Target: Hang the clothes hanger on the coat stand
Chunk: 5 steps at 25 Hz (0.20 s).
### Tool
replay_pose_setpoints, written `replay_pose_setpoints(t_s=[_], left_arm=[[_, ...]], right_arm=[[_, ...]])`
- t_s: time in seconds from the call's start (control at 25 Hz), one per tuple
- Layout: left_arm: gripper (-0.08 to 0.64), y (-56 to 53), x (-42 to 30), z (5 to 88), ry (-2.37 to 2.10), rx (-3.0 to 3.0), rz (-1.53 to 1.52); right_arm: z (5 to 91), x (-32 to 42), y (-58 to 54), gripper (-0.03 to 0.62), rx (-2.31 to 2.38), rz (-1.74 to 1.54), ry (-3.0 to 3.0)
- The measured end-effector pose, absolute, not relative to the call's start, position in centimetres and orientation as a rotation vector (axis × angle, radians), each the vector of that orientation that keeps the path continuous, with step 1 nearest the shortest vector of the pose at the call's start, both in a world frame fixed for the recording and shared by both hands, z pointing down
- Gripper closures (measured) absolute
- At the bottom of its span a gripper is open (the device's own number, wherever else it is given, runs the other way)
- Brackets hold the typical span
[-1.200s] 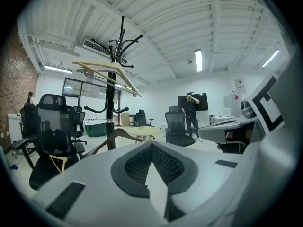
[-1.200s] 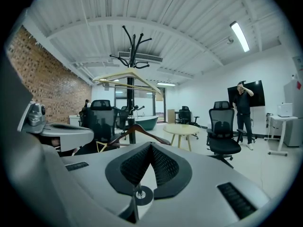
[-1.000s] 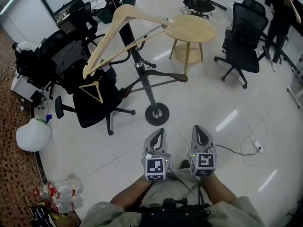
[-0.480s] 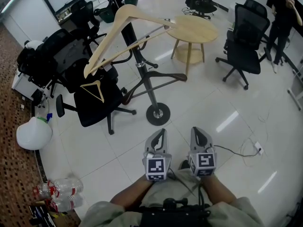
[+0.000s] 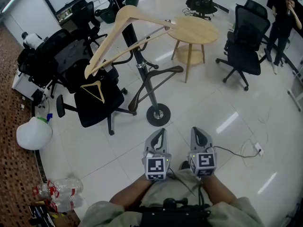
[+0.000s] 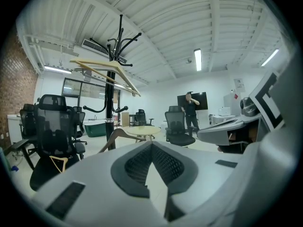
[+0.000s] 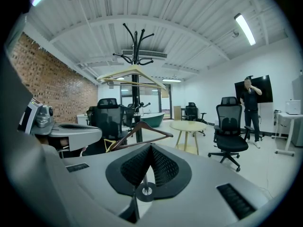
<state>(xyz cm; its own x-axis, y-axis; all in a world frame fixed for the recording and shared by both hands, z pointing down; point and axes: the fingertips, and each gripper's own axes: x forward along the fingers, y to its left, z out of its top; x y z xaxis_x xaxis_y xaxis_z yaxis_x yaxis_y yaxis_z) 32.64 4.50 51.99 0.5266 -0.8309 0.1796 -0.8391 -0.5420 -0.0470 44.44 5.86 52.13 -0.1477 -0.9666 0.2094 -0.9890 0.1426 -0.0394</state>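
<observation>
I hold left gripper [image 5: 159, 134] and right gripper [image 5: 199, 133] side by side, jaws closed, both empty. Light wooden hanger [image 5: 103, 42] hangs on coat stand [image 5: 157, 115].

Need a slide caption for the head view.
Left tongs and right tongs, shut and empty, face a coat stand bearing a pale hanger and a dark hanger.

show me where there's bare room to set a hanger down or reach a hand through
Free: the round table's top, and the floor between the stand's base, the table and the right chair. Crowded: left of the stand, where black chairs pack together, one with a small hanger on its seat; a dark hanger hangs low beside the pole.
</observation>
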Motion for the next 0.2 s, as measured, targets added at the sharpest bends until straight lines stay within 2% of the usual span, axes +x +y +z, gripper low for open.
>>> replay_pose_setpoints(t_s=[0.2], left_arm=[[0.548, 4.48, 32.27, 51.45, -1.475, 2.708, 0.276]], right_arm=[[52.58, 44.28, 6.1, 0.584, 1.941, 0.253, -2.244]])
